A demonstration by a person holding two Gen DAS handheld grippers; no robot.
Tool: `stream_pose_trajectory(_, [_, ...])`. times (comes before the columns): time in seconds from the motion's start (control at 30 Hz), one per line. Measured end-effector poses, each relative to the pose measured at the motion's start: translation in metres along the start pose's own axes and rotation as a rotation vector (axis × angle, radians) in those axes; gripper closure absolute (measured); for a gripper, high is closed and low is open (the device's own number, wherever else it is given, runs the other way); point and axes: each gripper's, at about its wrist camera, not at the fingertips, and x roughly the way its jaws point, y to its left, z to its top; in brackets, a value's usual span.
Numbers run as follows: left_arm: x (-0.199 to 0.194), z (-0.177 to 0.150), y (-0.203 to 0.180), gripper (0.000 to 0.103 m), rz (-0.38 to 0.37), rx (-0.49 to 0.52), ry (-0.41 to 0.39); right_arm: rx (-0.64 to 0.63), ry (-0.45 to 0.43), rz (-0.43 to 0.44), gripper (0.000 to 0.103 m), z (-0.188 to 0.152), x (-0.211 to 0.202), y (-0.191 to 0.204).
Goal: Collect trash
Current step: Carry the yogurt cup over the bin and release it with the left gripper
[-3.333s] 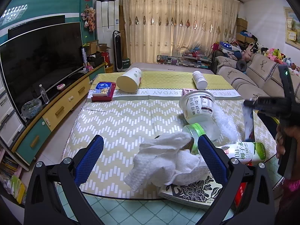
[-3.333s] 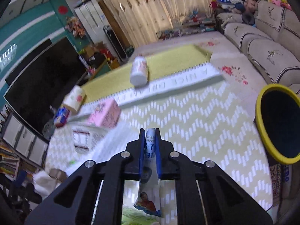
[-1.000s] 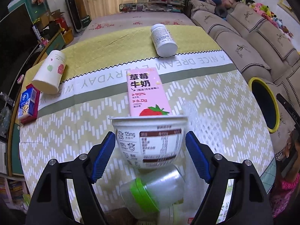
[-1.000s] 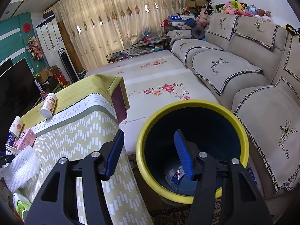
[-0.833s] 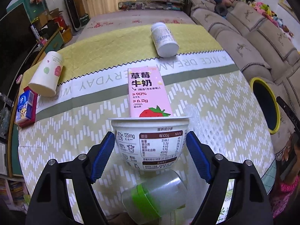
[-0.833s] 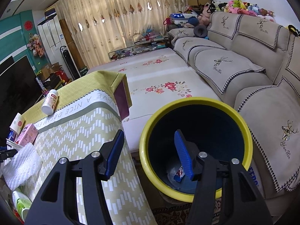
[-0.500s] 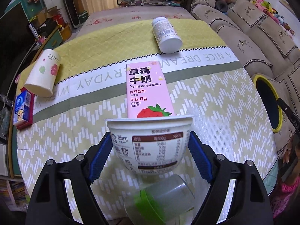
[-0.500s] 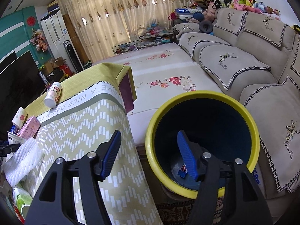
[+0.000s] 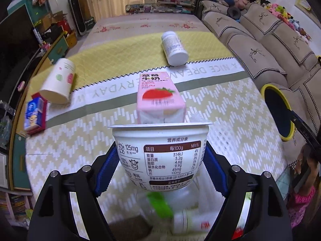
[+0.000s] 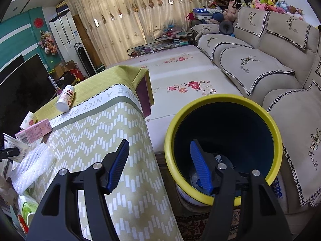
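Note:
My left gripper (image 9: pixel 160 164) is shut on a white yogurt cup (image 9: pixel 160 152) and holds it above the table. Behind it lie a pink strawberry milk carton (image 9: pixel 158 98), a white pill bottle (image 9: pixel 174 48) and a paper cup (image 9: pixel 58 80). A clear bottle with a green cap (image 9: pixel 160 202) lies blurred under the cup. My right gripper (image 10: pixel 158 164) is open and empty beside the yellow-rimmed bin (image 10: pixel 222 148), over its near rim. The bin also shows in the left wrist view (image 9: pixel 276 110). Some trash lies at its bottom.
The table (image 10: pixel 96 140) has a yellow-green cloth. White foam wrap (image 10: pixel 30 168) and a green-labelled bottle (image 10: pixel 26 204) lie near its front. A blue and red box (image 9: pixel 34 114) lies at its left edge. A beige sofa (image 10: pixel 260 66) stands behind the bin.
My left gripper has closed on the yogurt cup and lifted it off the table. My right gripper, earlier shut on a wrapper, has let it go into the bin and has drawn back slightly.

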Motion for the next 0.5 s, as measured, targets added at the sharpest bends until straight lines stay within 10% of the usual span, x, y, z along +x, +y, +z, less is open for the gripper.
stream_pose_trajectory(0.5, [-0.096, -0.022, -0.045, 0.023, -0.069, 0.094, -0.18, 0.02, -0.052, 0.021, 0.043, -0.005, -0.034, -0.011])
